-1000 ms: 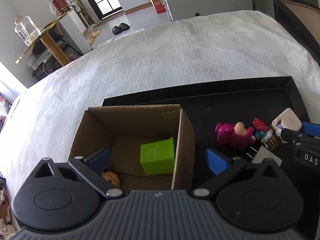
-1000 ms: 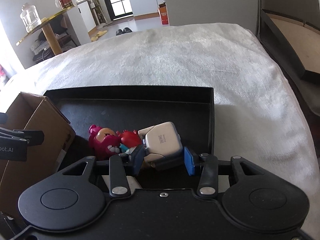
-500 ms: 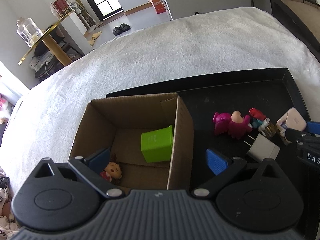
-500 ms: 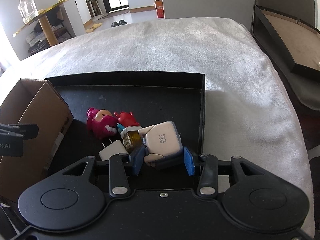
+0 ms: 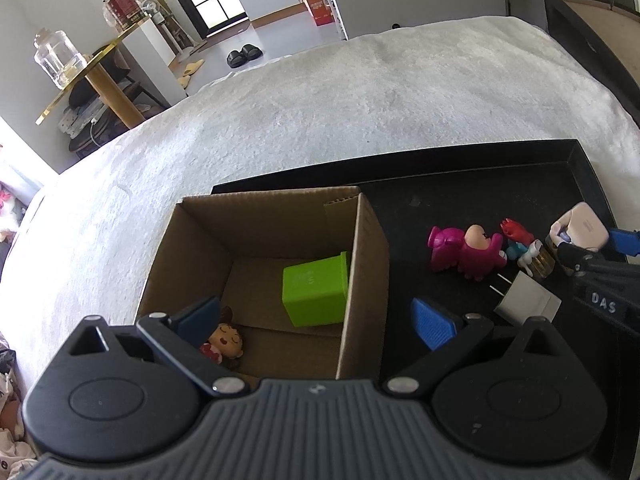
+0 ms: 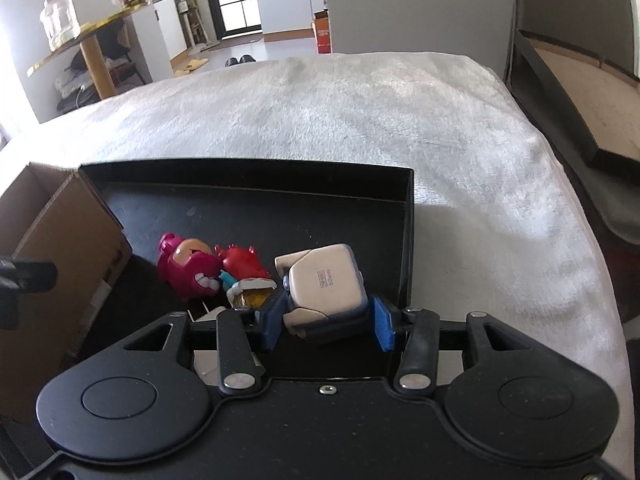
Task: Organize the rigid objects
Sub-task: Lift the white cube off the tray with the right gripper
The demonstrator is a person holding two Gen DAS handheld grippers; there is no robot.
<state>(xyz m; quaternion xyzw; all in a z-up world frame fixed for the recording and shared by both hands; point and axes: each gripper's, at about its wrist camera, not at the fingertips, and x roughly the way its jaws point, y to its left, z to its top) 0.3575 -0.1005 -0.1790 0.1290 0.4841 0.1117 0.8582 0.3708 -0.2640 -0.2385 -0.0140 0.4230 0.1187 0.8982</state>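
Looking down from the left wrist: a cardboard box [image 5: 276, 264] stands at the left end of a black tray [image 5: 480, 152] on a white blanket [image 5: 360, 92].
Left gripper [image 5: 316, 316]: spread wide and empty — one blue finger hangs inside the box, the other over the tray, so the box's right wall sits between them.
Box contents: a green block [image 5: 314, 294] and a small doll [image 5: 224, 342] lie on the floor of the box.
Tray contents: a pink figure [image 5: 464, 252], a red figure [image 5: 516, 232] and a white charger [image 5: 526, 302] lie loose near the tray's middle.
Left-side risk: lowering this gripper could catch the box wall and tip or shove the box.

Looking down from the right wrist: the right gripper [image 6: 326, 320] frames a beige cube [image 6: 324, 282] near the tray's right wall.
Right gripper state: its jaws have just been opening; the cube sits between the blue pads with a gap on the right side, so the hold looks released or very slack.
Cube position: tilted, seemingly leaning on a small amber-topped piece [image 6: 250, 294] just beside it — whether it rests on the tray floor is hidden.
Right-side risk: the tilted cube may roll onto the figures; lifting now would likely drop it.
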